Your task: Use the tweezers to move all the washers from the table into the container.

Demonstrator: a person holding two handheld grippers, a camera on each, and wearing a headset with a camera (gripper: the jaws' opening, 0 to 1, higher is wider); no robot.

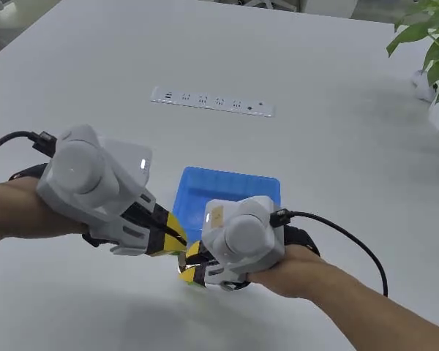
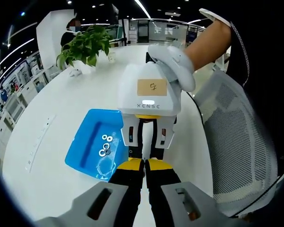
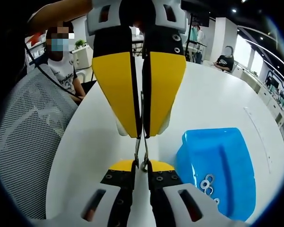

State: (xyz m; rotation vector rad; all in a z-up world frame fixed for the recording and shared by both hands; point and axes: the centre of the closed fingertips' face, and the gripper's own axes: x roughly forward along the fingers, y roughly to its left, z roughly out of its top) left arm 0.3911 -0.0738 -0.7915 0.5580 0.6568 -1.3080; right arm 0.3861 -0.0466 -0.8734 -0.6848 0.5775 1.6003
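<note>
At the near edge of the table (image 1: 314, 88), the left gripper (image 1: 177, 240) and the right gripper (image 1: 189, 265) were held tip to tip, each gripped in a hand. In the right gripper view, the tweezers (image 3: 141, 146) were seen clamped between the yellow pads of the left gripper. Their thin legs ran down into the right gripper's jaws, which were drawn in close around the lower end. Whether anything was pinched in the tweezer tips could not be told.

Just beyond the grippers, the blue tray (image 1: 227, 183) was seen lying flat on the table. A small cluster of washers (image 2: 105, 144) was seen inside it, lying close together on its floor.

Farther back, a white power strip (image 1: 212, 101) was laid across the table, well apart from the tray. A green plant (image 1: 432, 44) was seen at the far right corner.
</note>
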